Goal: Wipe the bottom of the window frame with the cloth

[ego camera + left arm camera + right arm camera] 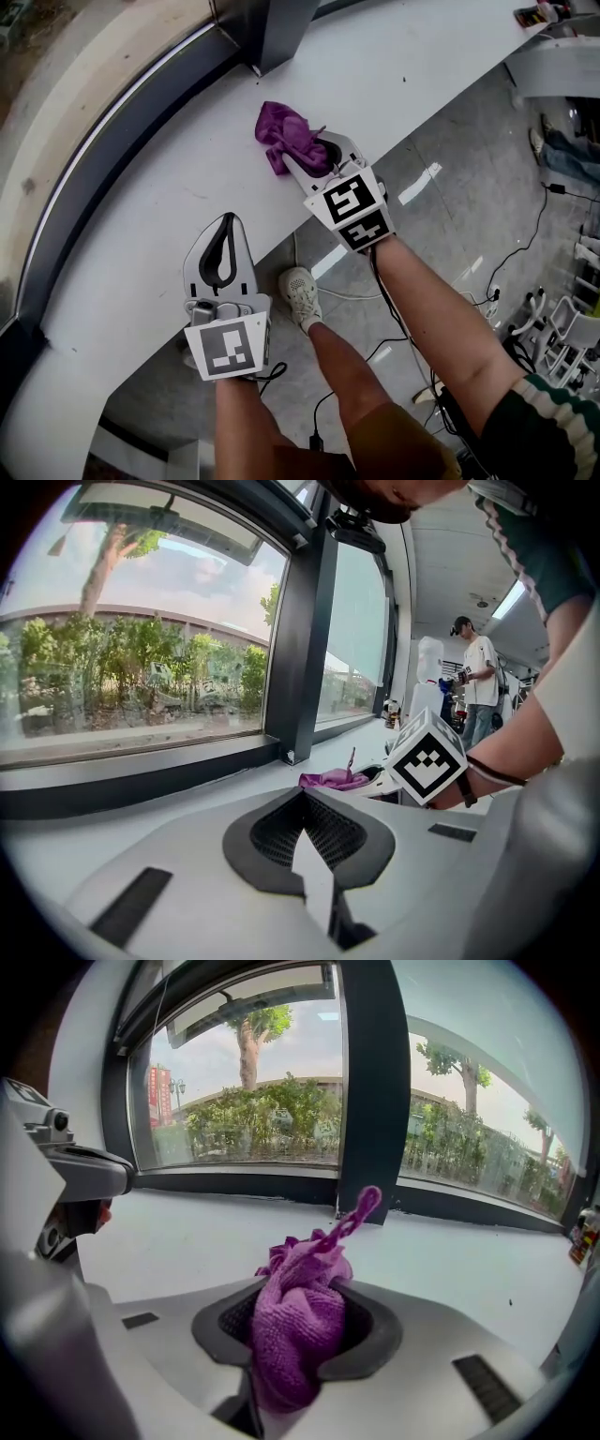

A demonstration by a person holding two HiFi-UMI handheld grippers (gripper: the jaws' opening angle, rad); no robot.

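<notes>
My right gripper (pixel 317 153) pinches the purple cloth (pixel 286 134) mid-sill (pixel 150 197), my left gripper (pixel 225 223) pressed together, empty, near the front edge.

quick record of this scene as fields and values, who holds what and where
cloth: purple, bunched, gripped in the right gripper's jaws
right gripper: shut on the cloth, over the white sill, near the dark upright post
left gripper: jaws together, nothing between them, over the sill nearer the person
window frame bottom: dark strip along the sill's far edge; the cloth is apart from it, wiping not yet begun
</notes>
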